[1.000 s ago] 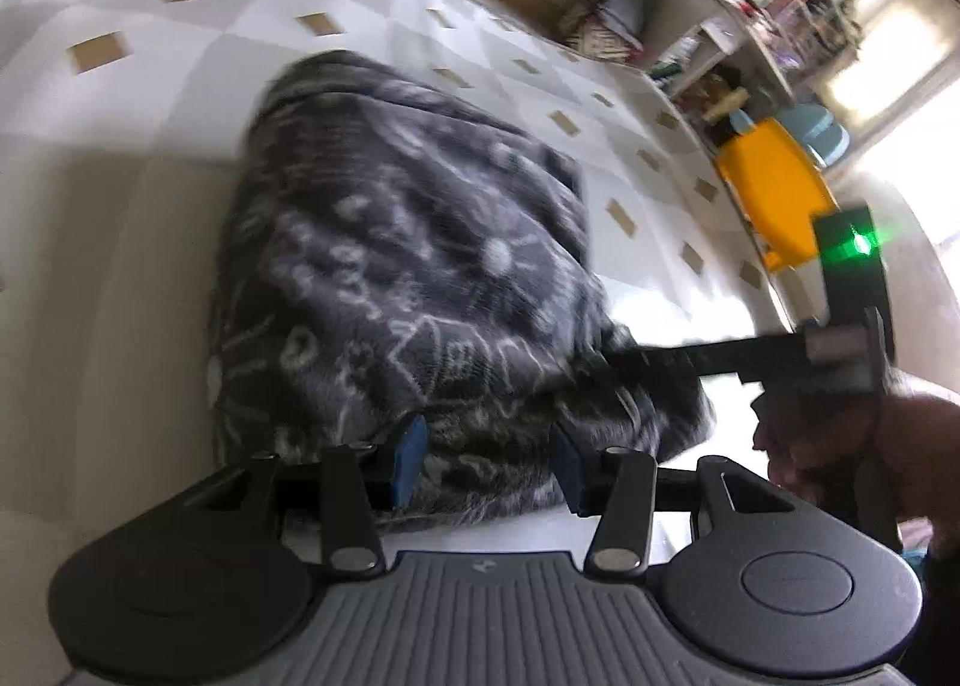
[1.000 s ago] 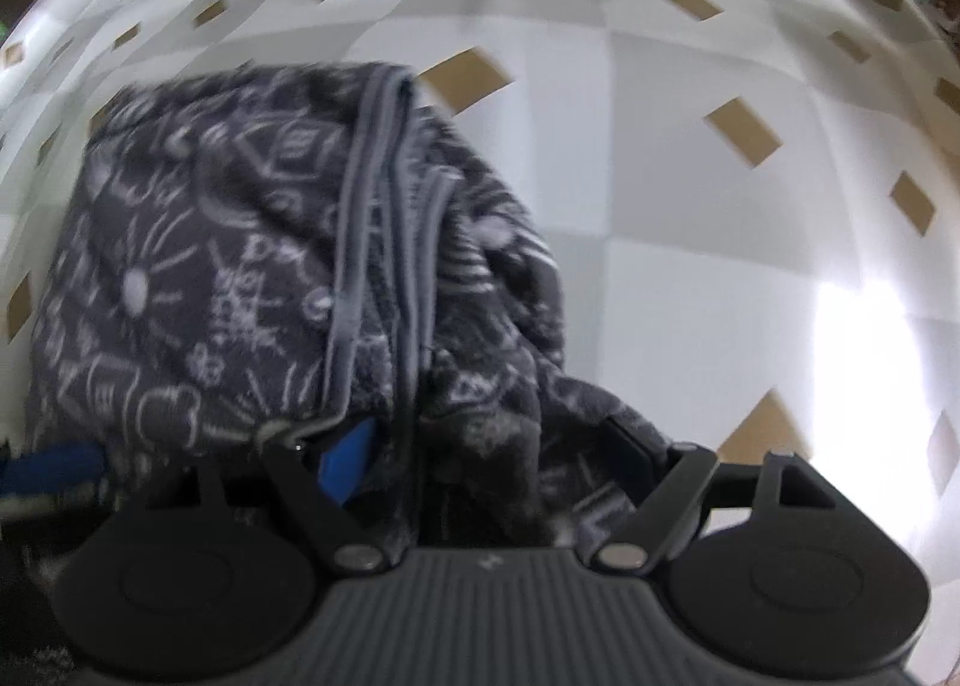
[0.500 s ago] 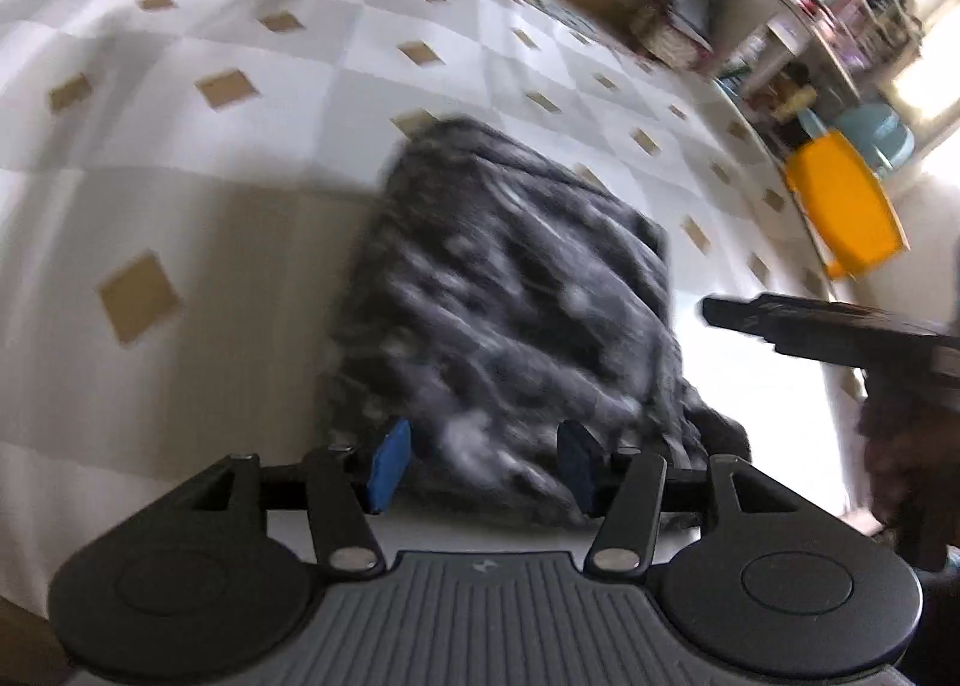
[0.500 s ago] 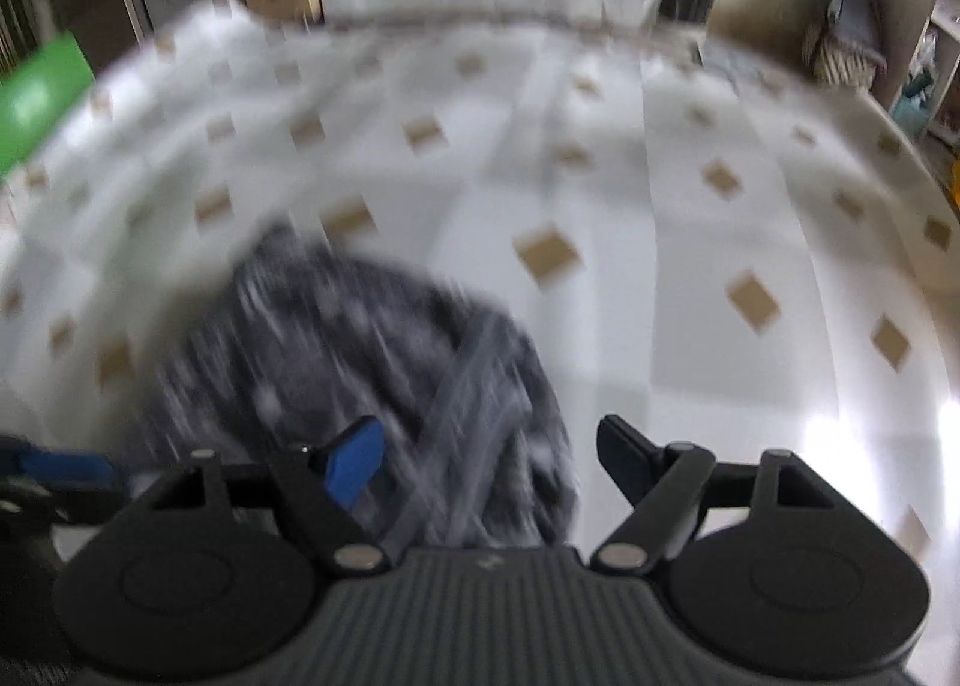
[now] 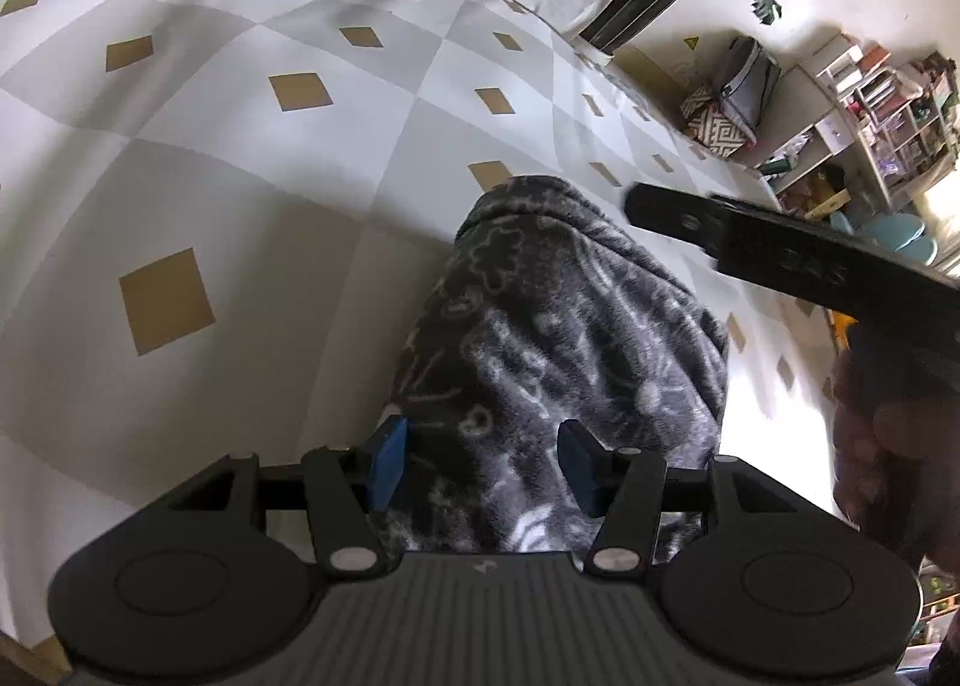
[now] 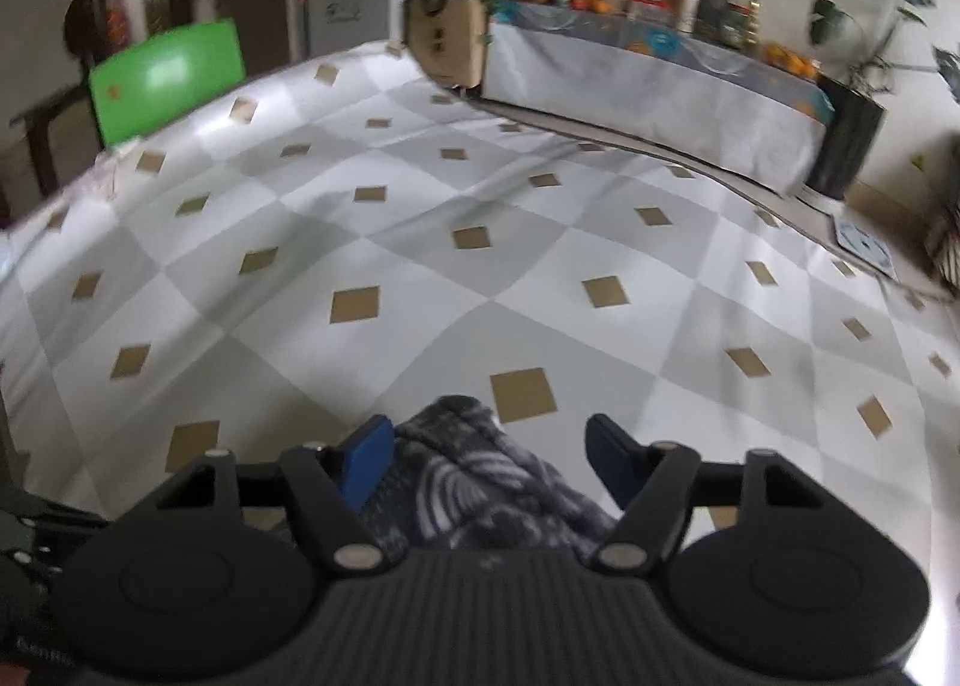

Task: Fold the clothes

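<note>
Both claws lifted; right claw hides folded garment

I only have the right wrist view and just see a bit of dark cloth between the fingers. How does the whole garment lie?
Observer: In the left wrist view the garment is a folded bundle lying on the checked cloth.
Operator: Is the left gripper holding it?
Observer: No, the left gripper is open, its pads either side of the near edge.
Operator: Where is my right gripper relative to it?
Observer: The right gripper is open; from the left view its body hangs above the bundle's far right side.
</note>
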{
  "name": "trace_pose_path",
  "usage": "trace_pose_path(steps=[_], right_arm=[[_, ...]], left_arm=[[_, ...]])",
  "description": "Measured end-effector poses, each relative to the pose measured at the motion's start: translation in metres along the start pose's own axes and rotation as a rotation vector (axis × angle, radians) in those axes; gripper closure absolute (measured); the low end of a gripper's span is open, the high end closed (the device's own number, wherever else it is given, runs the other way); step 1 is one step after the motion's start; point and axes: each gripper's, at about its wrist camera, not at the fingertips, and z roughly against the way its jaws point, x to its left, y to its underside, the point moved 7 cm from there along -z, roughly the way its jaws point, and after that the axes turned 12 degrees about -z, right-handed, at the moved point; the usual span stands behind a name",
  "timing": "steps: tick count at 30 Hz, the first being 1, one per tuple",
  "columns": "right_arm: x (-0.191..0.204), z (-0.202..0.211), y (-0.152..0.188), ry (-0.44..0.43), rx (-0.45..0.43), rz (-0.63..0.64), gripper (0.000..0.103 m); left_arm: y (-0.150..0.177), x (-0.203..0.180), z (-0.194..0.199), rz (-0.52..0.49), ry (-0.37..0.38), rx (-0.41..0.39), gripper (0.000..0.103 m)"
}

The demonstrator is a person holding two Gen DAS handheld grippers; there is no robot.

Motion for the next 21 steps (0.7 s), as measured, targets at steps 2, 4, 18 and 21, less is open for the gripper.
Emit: trace_pose_path(steps=[2,4,18,21], right_arm=[[0.009,-0.009,-0.001,-0.003,0.006,0.037,0.039],[0.019,-0.018,-0.002,-0.010,0.008,0.072,0.039],[0.036,-0.070,0.006,-0.037,0.115,0.247,0.052],[0.039,-0.074,0.010,-0.030,0.123,0.286,0.057]], left_arm=[[0.001,0.002,-0.002,0.008,-0.008,0.003,0.050],[0.002,0.004,-0.004,0.010,-0.010,0.002,0.049],[0.004,0.000,-0.013,-0.039,-0.033,0.020,0.046],[0.005,-0.002,-0.014,-0.051,-0.046,0.024,0.046]])
